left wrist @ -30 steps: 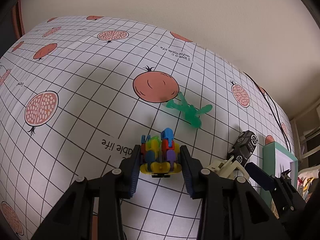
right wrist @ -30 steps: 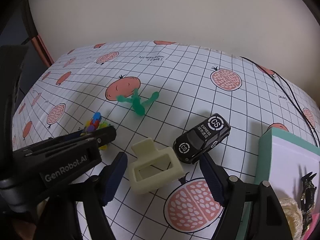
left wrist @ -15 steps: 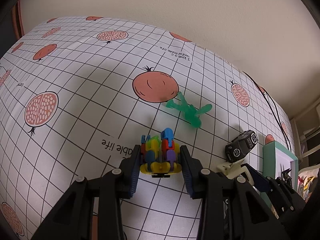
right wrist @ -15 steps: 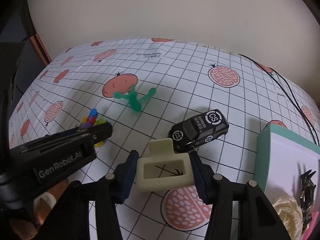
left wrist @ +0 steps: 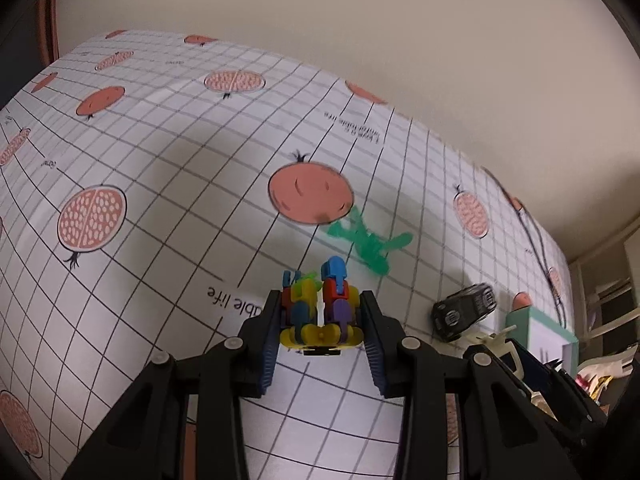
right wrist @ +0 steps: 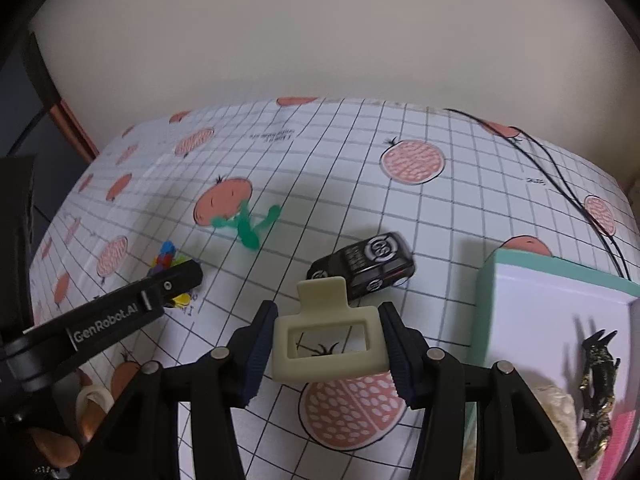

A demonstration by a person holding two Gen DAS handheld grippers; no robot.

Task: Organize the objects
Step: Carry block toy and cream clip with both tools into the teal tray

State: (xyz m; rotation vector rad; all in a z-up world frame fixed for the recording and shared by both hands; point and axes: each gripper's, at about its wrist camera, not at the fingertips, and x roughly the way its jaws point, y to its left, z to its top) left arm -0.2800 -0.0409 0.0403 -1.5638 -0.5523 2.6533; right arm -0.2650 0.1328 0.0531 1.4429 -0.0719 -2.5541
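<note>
Right hand-held gripper clamping cream clip

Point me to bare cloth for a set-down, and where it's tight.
Free: the checked tablecloth left of the green plastic figure, toward the wall; also the stretch beyond the black toy car up to the black cable. Crowded: between car and teal-rimmed box.

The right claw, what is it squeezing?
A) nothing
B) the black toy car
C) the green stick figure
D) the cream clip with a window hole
D: the right claw has both fingers pressed against the sides of the cream clip, while the black toy car lies apart on the table.
</note>
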